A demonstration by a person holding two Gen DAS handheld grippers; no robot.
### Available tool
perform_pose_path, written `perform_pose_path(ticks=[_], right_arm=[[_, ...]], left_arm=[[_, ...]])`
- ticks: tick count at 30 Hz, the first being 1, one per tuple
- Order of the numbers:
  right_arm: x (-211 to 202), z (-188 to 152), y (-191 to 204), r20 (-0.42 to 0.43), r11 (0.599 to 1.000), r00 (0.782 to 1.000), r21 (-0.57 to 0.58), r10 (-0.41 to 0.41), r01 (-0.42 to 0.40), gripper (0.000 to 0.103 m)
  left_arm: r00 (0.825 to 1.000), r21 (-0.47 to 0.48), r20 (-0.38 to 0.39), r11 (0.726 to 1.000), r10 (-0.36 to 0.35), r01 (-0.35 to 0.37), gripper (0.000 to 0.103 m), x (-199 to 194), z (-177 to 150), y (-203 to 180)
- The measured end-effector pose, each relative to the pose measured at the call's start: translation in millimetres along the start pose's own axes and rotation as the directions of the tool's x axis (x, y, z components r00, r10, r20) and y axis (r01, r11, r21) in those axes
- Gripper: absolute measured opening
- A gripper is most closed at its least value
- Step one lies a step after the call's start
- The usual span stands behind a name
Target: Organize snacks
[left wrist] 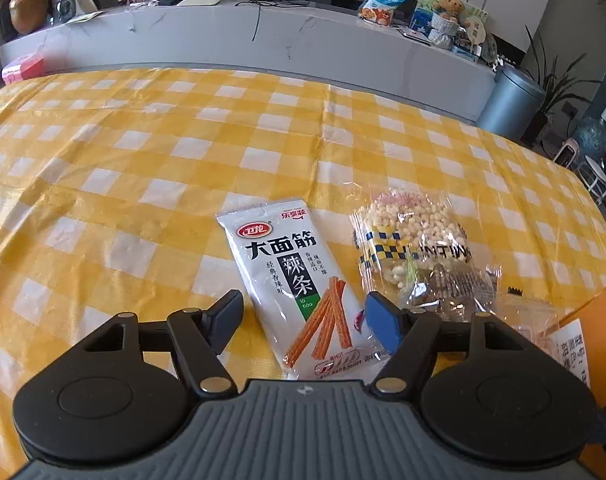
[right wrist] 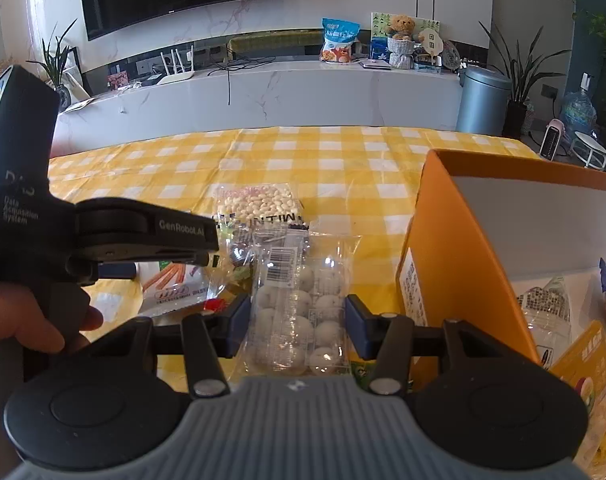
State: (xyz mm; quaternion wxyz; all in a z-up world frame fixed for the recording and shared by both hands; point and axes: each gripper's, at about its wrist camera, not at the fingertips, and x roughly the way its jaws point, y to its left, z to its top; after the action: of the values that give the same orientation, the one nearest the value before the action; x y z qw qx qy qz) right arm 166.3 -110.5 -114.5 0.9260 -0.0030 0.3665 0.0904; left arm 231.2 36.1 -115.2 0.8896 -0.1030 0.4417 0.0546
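Observation:
My left gripper [left wrist: 303,318] is open and low over the yellow checked tablecloth [left wrist: 143,160]. A white spicy-strip packet [left wrist: 287,264] lies flat between its fingers, and neither pad presses on it. Just right of that packet lies a clear bag of puffed corn [left wrist: 415,236]. My right gripper [right wrist: 297,326] is shut on a clear packet of round white balls [right wrist: 303,304], with a pad on each long edge. An open orange box [right wrist: 455,232] stands to the right, with several snack packets inside.
A hand [right wrist: 23,320] holds the left tool's black housing [right wrist: 115,228] at the left of the right wrist view. Beyond the table's far edge runs a white marble cabinet [right wrist: 303,92] with a blue snack bag and a teddy bear on it. A grey bin [right wrist: 483,100] stands beside it.

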Motion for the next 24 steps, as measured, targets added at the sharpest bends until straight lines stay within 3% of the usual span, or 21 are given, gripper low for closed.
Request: perform_pose_path(ticks=[3, 8, 11, 16, 20, 24], right_arm=[[2, 1, -1, -0.003, 1.0, 1.0, 0.003, 0.001, -0.001, 0.05], [2, 2, -1, -0.004, 1.0, 1.0, 0.009, 0.003, -0.003, 0.05], [3, 3, 1, -0.001, 1.0, 1.0, 0.004, 0.003, -0.003, 0.051], [1, 2, 3, -0.002, 1.0, 1.0, -0.01, 0.001, -0.001, 0.051], [0, 4, 2, 0.0, 1.0, 1.0, -0.011, -0.005, 0.005, 0.05], [-5, 5, 2, 0.013, 1.0, 1.0, -0.014, -0.005, 0.005, 0.05]], left_arm=[[1.0, 0.054, -0.017, 0.998, -0.014, 0.015, 0.074, -7, -4, 3], [0.999, 0.111, -0.051, 0.994, -0.012, 0.018, 0.074, -11, -2, 6], [0.999, 0.09, -0.044, 0.996, -0.005, 0.009, 0.082, -7, -1, 5], [1.0, 0.095, -0.016, 0.995, -0.004, 0.006, 0.085, 1, -1, -1], [1.0, 0.12, -0.005, 0.992, -0.027, 0.027, 0.067, -2, -4, -4], [0.999, 0.12, 0.001, 0.992, -0.04, 0.04, 0.062, -5, -6, 0]])
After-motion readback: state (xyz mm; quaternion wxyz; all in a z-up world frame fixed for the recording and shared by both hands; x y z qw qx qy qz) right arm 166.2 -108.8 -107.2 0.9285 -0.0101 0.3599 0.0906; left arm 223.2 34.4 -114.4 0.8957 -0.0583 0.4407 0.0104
